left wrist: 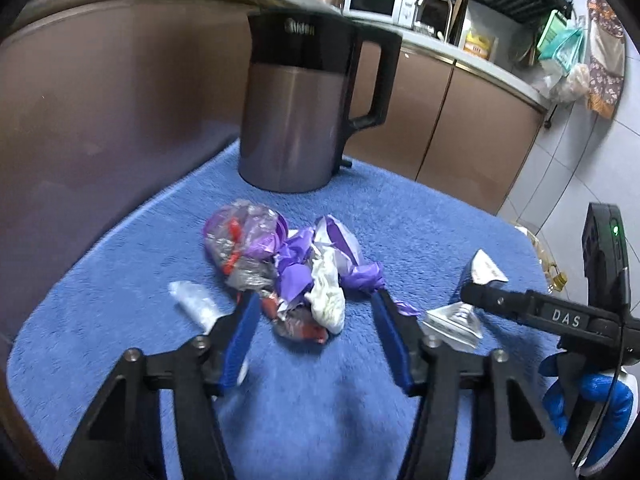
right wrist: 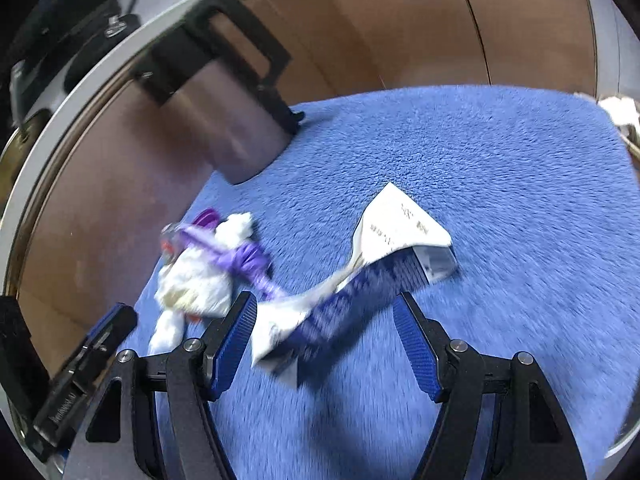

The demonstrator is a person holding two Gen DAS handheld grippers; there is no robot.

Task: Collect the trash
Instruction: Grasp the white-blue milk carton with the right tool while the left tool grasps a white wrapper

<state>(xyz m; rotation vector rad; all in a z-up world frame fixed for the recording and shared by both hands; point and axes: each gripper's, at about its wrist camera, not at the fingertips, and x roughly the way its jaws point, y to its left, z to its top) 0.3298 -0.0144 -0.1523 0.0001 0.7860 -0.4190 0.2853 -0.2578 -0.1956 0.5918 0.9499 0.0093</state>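
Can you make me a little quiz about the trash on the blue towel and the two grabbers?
1. True or false: the left gripper is squeezing the purple and white wrapper pile.
2. What tall thing stands at the back of the blue towel? A) a bottle B) a dark jug with a handle C) a bowl
3. Fill in: the right gripper hangs over a crumpled ____ and blue paper pack.

Key
1. False: its jaws are apart, with the pile just ahead of them.
2. B
3. white
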